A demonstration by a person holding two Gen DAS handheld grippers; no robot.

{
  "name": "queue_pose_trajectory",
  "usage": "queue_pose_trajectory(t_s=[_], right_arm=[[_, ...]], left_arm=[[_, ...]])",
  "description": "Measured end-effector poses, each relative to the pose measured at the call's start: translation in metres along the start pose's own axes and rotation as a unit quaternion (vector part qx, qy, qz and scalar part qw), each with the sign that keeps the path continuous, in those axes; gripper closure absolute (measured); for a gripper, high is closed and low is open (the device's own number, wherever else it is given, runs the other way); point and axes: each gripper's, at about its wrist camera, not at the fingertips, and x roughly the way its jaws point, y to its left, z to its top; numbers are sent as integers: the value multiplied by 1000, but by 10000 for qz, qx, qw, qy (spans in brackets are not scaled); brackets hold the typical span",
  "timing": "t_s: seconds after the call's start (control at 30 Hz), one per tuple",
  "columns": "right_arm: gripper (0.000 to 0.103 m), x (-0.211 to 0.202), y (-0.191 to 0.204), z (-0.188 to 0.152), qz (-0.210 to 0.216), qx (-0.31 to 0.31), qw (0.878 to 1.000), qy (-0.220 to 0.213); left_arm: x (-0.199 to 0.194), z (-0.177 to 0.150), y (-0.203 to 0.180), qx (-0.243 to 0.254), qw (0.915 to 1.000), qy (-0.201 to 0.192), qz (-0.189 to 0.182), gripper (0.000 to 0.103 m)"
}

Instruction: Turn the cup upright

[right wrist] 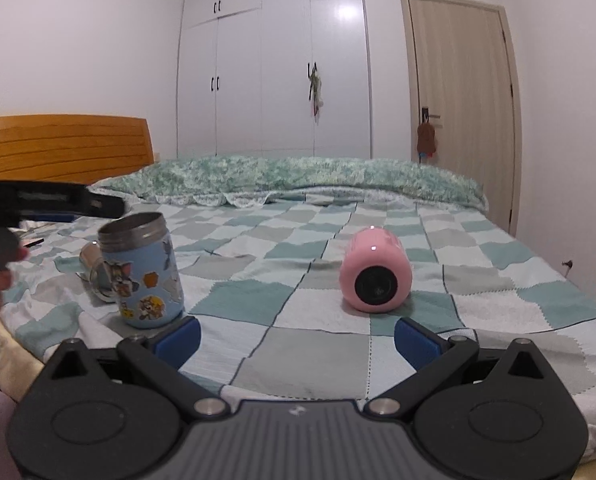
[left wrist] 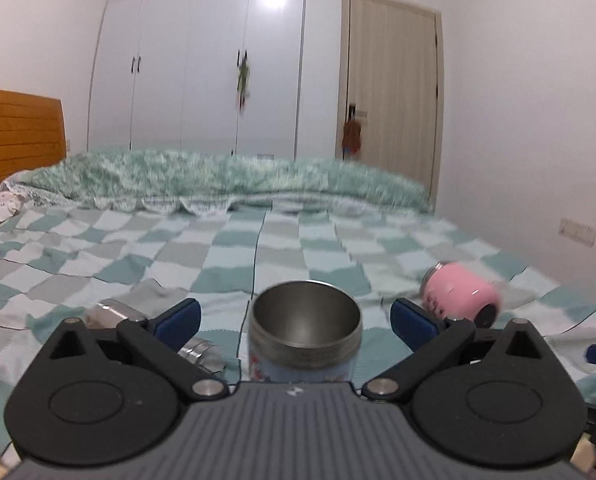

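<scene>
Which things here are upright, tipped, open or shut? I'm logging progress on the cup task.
blue cup: upright on the bed, mouth open, no lid.
pink cup: lying on its side, base toward the right wrist camera.
left gripper: open, fingers either side of the blue cup, not touching.
right gripper: open, holding nothing.
door: shut.
wardrobe: doors shut.

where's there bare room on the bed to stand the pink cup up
Open checked sheet lies between the blue cup and the pink cup, and ahead of the right gripper. More runs from the pink cup back to the rolled green quilt. It is crowded behind the blue cup, where steel lids lie.
</scene>
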Motion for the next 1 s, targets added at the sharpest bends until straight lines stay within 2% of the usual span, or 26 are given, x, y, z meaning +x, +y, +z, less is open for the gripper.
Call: queue_pose_trajectory(t_s=[0.23,0.3,0.6,0.77,1.0], right_arm=[[0,-26,14,-11,-334,-153,9988,-323],[0,-32,16,-15,-440,-178,9979,-451],[0,-53,28,-31,-781,-438,9926,-820],[0,-61,29,-41,-817,-525,9902,-1008],[0,-58,27,-47,-860,-460,9898,-1039]], left_arm=[[-68,-31,8,274,9986,-436,143,0],[-77,-43,11,262,9985,-443,210,0],[-83,-86,21,67,9983,-283,509,0],[-87,-93,21,16,9970,-474,606,0],[-91,-100,17,78,9956,-678,639,0]])
